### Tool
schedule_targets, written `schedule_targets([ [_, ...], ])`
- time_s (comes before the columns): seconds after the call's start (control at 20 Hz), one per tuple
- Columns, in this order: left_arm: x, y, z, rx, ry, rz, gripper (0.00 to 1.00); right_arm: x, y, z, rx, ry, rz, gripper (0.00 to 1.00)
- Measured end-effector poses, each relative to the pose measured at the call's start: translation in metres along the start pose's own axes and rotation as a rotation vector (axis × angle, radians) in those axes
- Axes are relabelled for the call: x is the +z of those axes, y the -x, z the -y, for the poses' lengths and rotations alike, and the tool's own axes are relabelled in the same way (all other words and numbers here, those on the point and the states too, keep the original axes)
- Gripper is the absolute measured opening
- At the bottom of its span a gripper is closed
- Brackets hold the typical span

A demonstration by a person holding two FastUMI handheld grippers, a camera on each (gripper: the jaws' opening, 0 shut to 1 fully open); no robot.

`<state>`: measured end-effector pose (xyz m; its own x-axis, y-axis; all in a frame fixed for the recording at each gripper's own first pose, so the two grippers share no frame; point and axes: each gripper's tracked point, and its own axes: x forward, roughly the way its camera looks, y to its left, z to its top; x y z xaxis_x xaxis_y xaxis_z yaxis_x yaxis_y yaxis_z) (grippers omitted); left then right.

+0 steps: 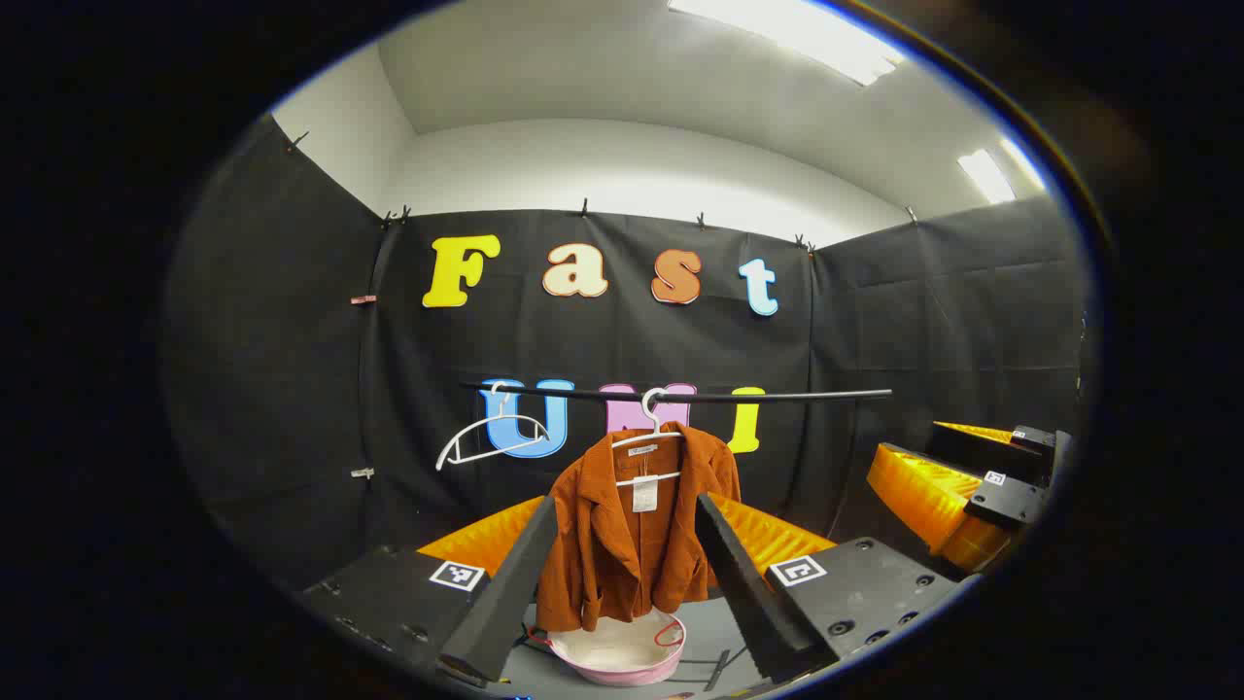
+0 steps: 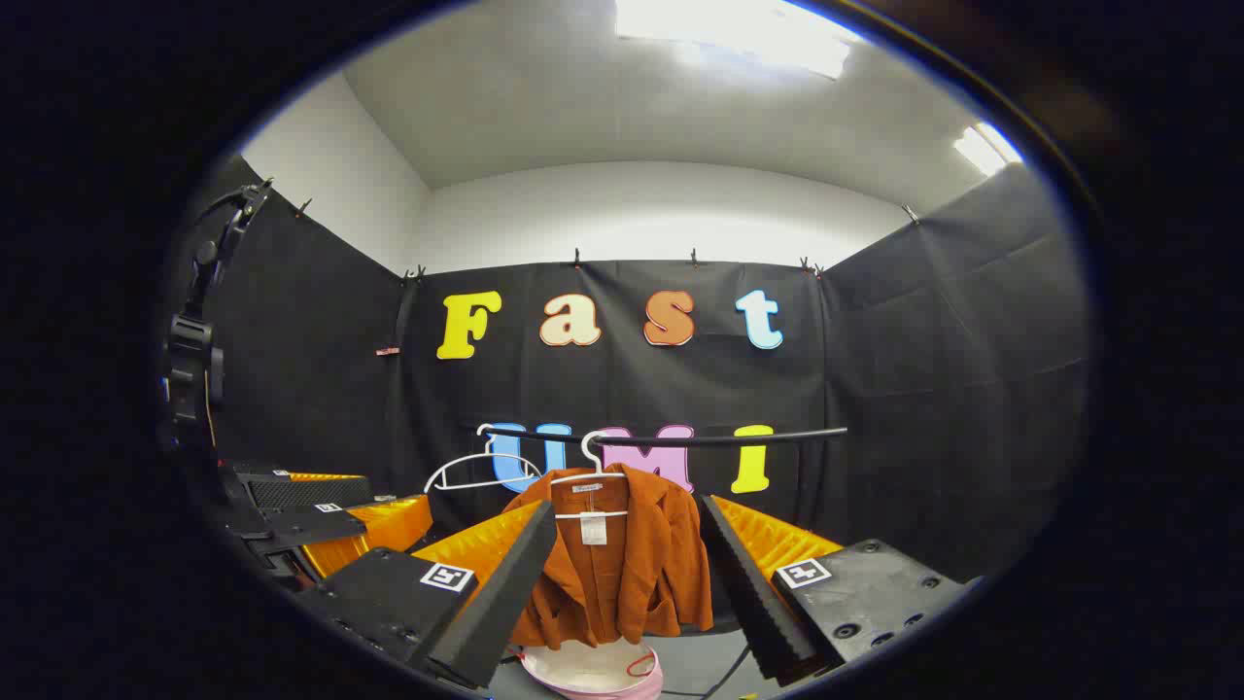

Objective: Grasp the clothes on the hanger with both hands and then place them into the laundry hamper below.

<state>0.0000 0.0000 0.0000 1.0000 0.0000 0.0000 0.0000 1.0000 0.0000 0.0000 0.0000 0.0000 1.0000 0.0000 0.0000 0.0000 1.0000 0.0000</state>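
Observation:
A rust-orange jacket [image 1: 627,540] hangs on a white hanger [image 1: 649,442] from a black rail [image 1: 777,395]. Below it stands a pink and white laundry hamper [image 1: 622,653]. My left gripper [image 1: 622,583] is open, well short of the jacket, which shows between its fingers. At the right edge of the left gripper view is the right gripper [image 1: 982,486]. In the right gripper view the jacket [image 2: 617,564] hangs from the rail [image 2: 739,437] above the hamper [image 2: 595,671]. My right gripper [image 2: 622,583] is open and apart from the jacket, with the left gripper [image 2: 321,520] at far left.
An empty white hanger [image 1: 491,433] hangs on the rail left of the jacket, also seen as the empty hanger [image 2: 481,469] in the right gripper view. Black cloth walls close the booth behind and at both sides. A dark stand with a cable [image 2: 199,331] rises at the far left.

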Motion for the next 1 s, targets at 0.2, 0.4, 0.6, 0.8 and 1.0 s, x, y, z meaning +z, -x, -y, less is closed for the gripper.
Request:
schedule_targets([
  [0.2,0.010,0.000,0.000,0.011,0.011,0.023,0.91,-0.007,-0.001,-0.001,0.022,0.012,-0.022,0.99],
  [0.4,0.012,0.001,0.006,-0.001,0.025,0.037,0.92,-0.011,-0.002,-0.001,0.035,-0.007,-0.037,0.97],
  [0.6,0.011,-0.001,0.007,0.007,0.029,0.037,0.92,-0.011,-0.003,0.005,0.031,-0.003,-0.036,0.97],
  [0.8,0.012,-0.002,0.007,0.014,0.027,0.045,0.92,-0.012,-0.005,0.009,0.032,-0.018,-0.037,0.99],
  [1.0,0.011,-0.002,0.010,0.006,0.026,0.038,0.92,-0.013,-0.006,0.011,0.032,-0.017,-0.046,0.99],
])
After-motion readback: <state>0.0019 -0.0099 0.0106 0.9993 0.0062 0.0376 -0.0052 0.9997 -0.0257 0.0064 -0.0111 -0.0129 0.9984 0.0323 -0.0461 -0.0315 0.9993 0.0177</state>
